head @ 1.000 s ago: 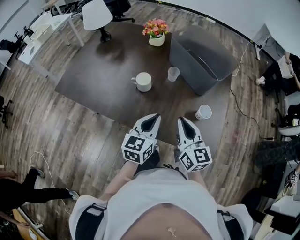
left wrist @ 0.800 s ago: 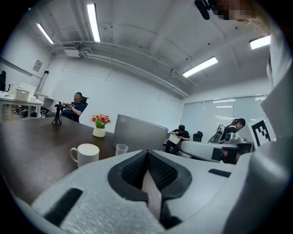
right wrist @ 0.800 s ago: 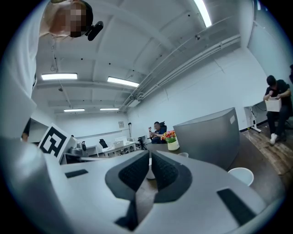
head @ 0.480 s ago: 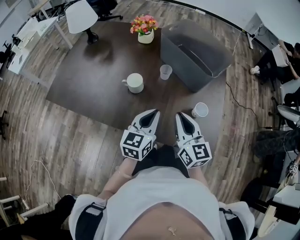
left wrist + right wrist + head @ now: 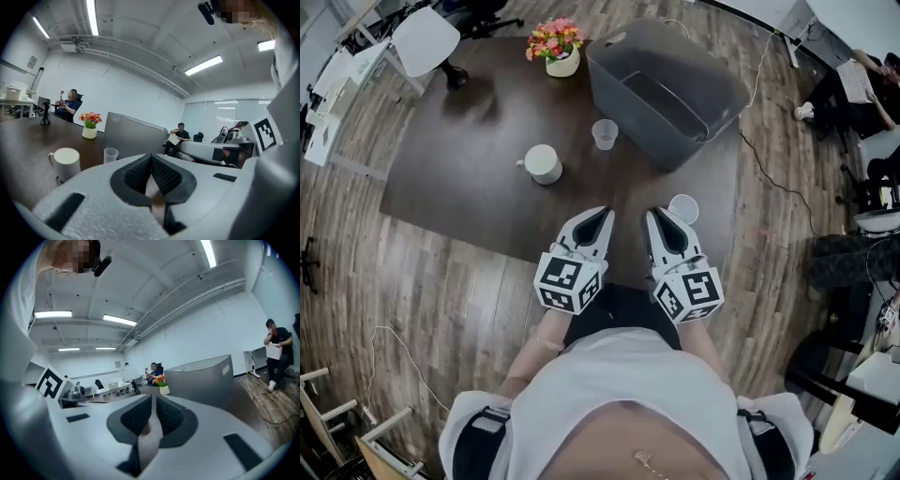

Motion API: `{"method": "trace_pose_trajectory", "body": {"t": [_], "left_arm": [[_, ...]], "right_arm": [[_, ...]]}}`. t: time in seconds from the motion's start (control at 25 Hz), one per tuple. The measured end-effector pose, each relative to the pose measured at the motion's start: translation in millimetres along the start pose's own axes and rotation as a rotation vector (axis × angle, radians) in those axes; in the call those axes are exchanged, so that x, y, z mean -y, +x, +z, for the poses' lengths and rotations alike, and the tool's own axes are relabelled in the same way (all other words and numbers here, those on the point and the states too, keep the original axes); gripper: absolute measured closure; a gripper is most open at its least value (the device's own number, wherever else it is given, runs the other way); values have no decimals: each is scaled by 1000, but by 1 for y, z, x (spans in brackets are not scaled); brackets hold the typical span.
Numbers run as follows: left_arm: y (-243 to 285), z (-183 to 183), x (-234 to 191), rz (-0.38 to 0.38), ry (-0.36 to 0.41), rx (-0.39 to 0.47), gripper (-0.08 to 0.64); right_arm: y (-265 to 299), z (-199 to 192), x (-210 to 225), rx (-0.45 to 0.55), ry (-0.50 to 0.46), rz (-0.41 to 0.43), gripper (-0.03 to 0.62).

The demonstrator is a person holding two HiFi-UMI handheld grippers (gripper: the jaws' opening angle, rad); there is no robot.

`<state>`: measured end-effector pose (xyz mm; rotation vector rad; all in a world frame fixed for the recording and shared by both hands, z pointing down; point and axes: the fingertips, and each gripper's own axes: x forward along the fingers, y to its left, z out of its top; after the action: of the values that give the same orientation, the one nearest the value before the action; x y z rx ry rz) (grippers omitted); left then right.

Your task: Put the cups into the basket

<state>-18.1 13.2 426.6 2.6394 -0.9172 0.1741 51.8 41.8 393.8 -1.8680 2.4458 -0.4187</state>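
White mug [image 5: 543, 164], clear cup [image 5: 605, 134], perhaps paper cup [image 5: 682, 208]; grey basket [image 5: 719, 82].

This is an open-plan office. Long strip lights [image 5: 91, 18] and bare pipes [image 5: 122, 54] run across a white ceiling. White desks [image 5: 342, 80] and an office chair [image 5: 424, 39] stand on a wood-plank floor [image 5: 441, 281], where cables [image 5: 764, 164] trail. Seated people [image 5: 69, 104] sit at the edges, and a dark meeting table [image 5: 478, 178] bears a pot of flowers [image 5: 555, 47].
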Motion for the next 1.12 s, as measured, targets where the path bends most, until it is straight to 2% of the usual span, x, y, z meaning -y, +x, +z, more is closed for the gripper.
{"method": "trace_pose_trajectory", "body": {"t": [0.08,0.28,0.4,0.48,0.76,1.12], "left_arm": [[13,4,8,-18,9,-4,549],[39,0,26,-64,15,-28,549],[53,-5,34,-85,13,-50,549],[61,-7,39,-100,17,-64,549],[82,-20,50,-138,13,-119,549],[103,-48,50,-161,-10,-187,549]], "right_arm": [[0,2,13,-19,-3,-3,528],[-4,-3,39,-82,-28,-26,340],[-8,-11,54,-128,-49,-55,268],[-11,-16,65,-162,-65,-70,250],[-15,-33,90,-263,-79,-113,247],[-10,-80,115,-418,-144,-106,224]]}}
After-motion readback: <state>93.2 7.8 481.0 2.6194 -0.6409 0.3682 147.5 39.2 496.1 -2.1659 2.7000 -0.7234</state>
